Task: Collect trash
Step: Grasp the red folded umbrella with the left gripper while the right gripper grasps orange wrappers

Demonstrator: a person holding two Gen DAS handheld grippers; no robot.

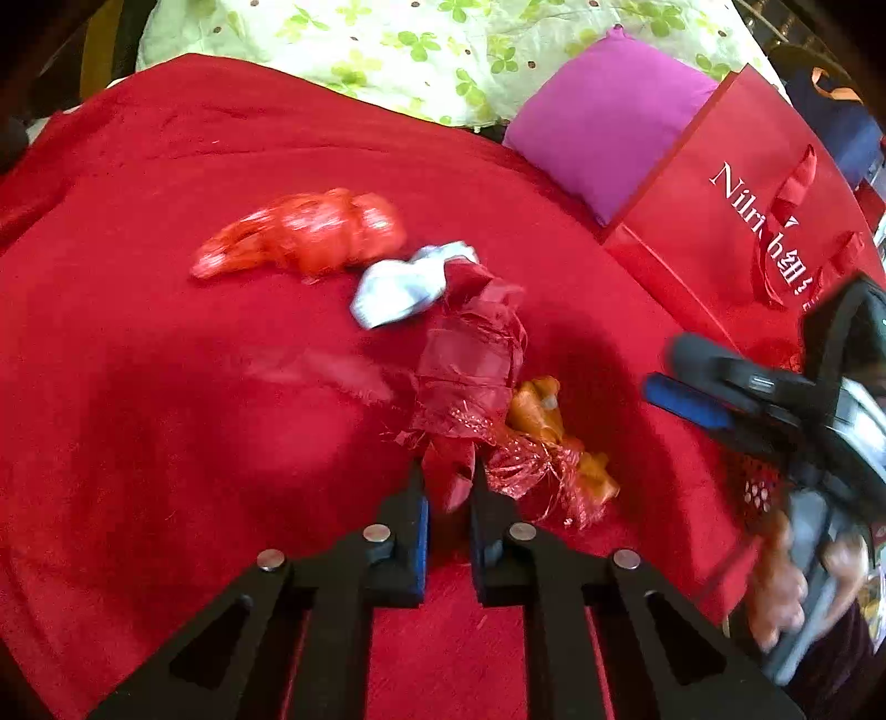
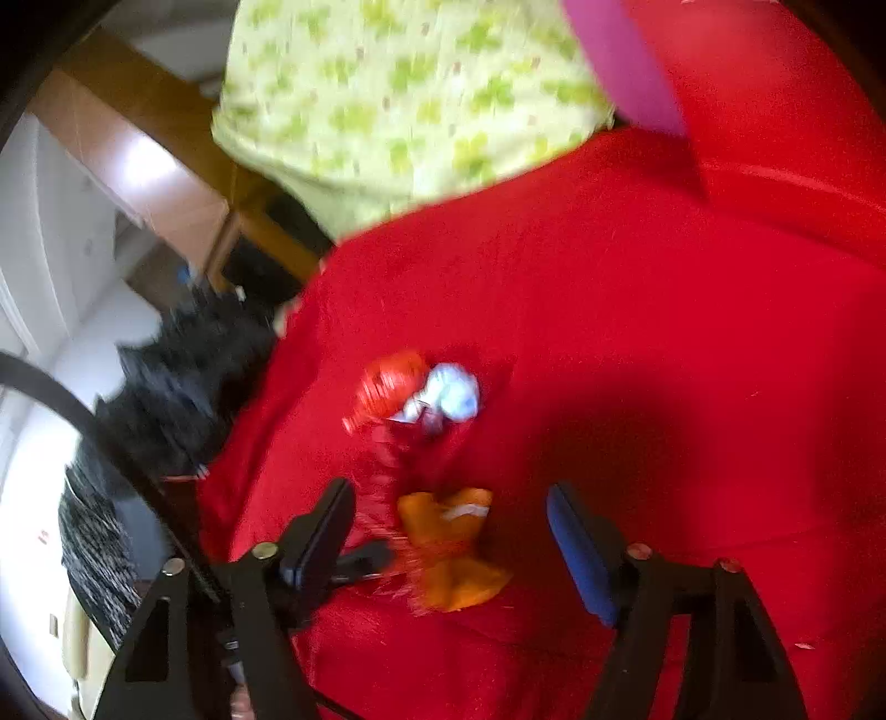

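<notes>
Trash lies on a red blanket (image 1: pixel 166 387): a crumpled orange-red plastic wrapper (image 1: pixel 304 232), a pale blue-white scrap (image 1: pixel 410 285), a dark red crumpled fabric scrap (image 1: pixel 470 365) and an orange scrap (image 1: pixel 545 421) with glittery red netting. My left gripper (image 1: pixel 449 498) is shut on the lower end of the dark red scrap. My right gripper (image 2: pixel 448 531) is open, its fingers either side of the orange scrap (image 2: pixel 454 548); it shows at the right edge of the left wrist view (image 1: pixel 692 382). The blue-white scrap (image 2: pixel 448 390) and the orange-red wrapper (image 2: pixel 387 382) lie beyond.
A red paper shopping bag (image 1: pixel 736 221) with white lettering lies at the right. A magenta cushion (image 1: pixel 603 116) and a green floral sheet (image 1: pixel 415 50) are behind it. The blanket's left edge drops to dark fabric (image 2: pixel 183 387) and floor.
</notes>
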